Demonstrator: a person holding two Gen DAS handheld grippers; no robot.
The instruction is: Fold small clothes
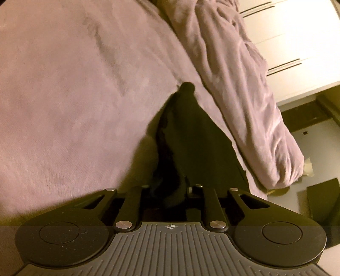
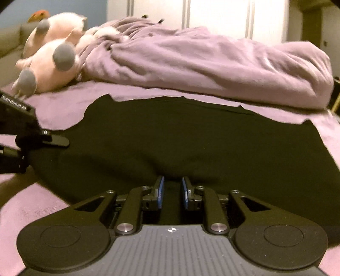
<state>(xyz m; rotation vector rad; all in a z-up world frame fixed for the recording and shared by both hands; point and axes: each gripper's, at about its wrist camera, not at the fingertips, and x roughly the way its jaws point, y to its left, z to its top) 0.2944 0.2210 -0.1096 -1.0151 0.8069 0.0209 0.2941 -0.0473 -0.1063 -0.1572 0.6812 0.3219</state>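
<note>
My right gripper (image 2: 172, 189) nearest, blue pads (image 2: 160, 192) drawn close, pinching near hem of black garment (image 2: 170, 135). Garment spread flat across purple bedsheet (image 2: 31, 203), wide side to side. My left gripper (image 2: 57, 141) at garment's left edge; its own camera shows black cloth (image 1: 187, 135) bunched between its fingers, clamped tight. Beyond garment, crumpled purple blanket (image 2: 212, 65) along far side. Pink plush toys (image 2: 53, 53) far left. White cupboard doors (image 2: 216, 14) behind bed.
</note>
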